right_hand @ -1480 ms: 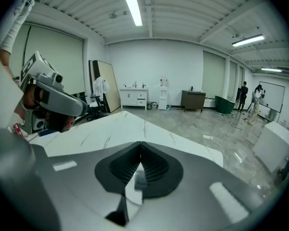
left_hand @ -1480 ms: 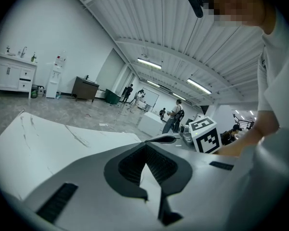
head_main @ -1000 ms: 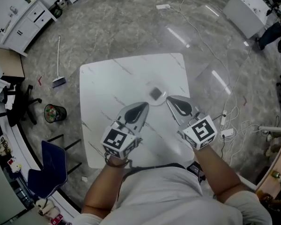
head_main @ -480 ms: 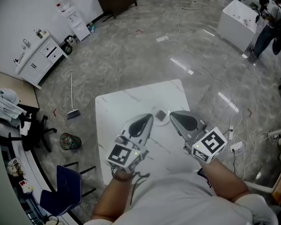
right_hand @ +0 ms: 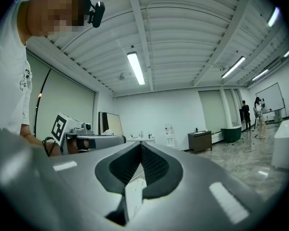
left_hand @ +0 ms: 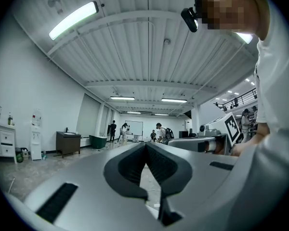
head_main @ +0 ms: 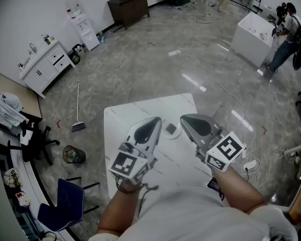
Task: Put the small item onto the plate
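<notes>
In the head view a small dark square item (head_main: 170,128) lies on a little white plate (head_main: 175,133) near the middle of the white table (head_main: 121,119). Both grippers are held up above the table, on either side of the plate. The left gripper (head_main: 158,118) is shut and holds nothing. So does the right gripper (head_main: 182,117), shut and bare. In the left gripper view the left gripper (left_hand: 145,143) points across the room with its jaws meeting at the tip. The right gripper view shows the right gripper (right_hand: 140,142) the same way, aimed level at the far wall.
Around the table is grey marble floor with a broom (head_main: 78,115), a round bin (head_main: 73,154), a blue chair (head_main: 65,205) and white cabinets (head_main: 44,64). Cables and a power strip (head_main: 249,164) lie at the right. A white tub (head_main: 251,33) and a person (head_main: 290,31) are at the far right.
Both grippers have lifted off the table and tilted up toward the room. The head view has swung upward, showing more floor. The item stays on the plate.
</notes>
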A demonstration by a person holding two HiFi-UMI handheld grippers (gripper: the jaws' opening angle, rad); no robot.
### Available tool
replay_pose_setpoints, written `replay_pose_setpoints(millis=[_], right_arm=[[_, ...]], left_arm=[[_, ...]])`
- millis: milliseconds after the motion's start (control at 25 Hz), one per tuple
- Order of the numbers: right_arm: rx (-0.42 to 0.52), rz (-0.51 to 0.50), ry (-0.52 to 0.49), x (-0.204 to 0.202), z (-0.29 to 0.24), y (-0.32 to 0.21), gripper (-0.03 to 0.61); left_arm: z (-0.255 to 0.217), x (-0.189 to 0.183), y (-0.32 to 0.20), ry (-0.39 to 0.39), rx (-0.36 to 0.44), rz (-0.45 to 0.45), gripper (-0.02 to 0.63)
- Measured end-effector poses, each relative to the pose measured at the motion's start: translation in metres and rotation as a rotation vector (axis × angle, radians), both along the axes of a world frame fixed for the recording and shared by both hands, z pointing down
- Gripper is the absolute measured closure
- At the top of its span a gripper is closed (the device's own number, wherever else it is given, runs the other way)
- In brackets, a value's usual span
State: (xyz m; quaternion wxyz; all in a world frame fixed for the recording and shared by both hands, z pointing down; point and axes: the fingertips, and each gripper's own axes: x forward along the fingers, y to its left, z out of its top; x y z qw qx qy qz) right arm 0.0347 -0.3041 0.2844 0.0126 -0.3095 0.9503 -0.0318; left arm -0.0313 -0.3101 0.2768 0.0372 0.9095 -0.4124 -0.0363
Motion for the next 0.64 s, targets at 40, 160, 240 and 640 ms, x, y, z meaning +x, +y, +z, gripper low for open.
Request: replay_pose_setpoints(millis=[40,160,240,640], right_arm=[[0.001,0.000,-0.002,-0.001,-0.001,0.000,0.576],[0.002,-0.002,-0.001,-0.001,0.000,0.000,0.576],[0.001,0.004,0.000,0.001,0.001,-0.001,0.575],[-0.011,0.027,0.022,0.013,0.012,0.005,0.577]], left_arm=[[-0.001,-0.001,0.000,0.000,-0.001,-0.003,0.607],[0.001,-0.002,0.001,-0.005,-0.003,-0.008,0.607],[0.002,0.000,0.002,-0.010,-0.005,-0.005,0.607],[0.004,0.012,0.012,-0.002,-0.012,0.013,0.607]])
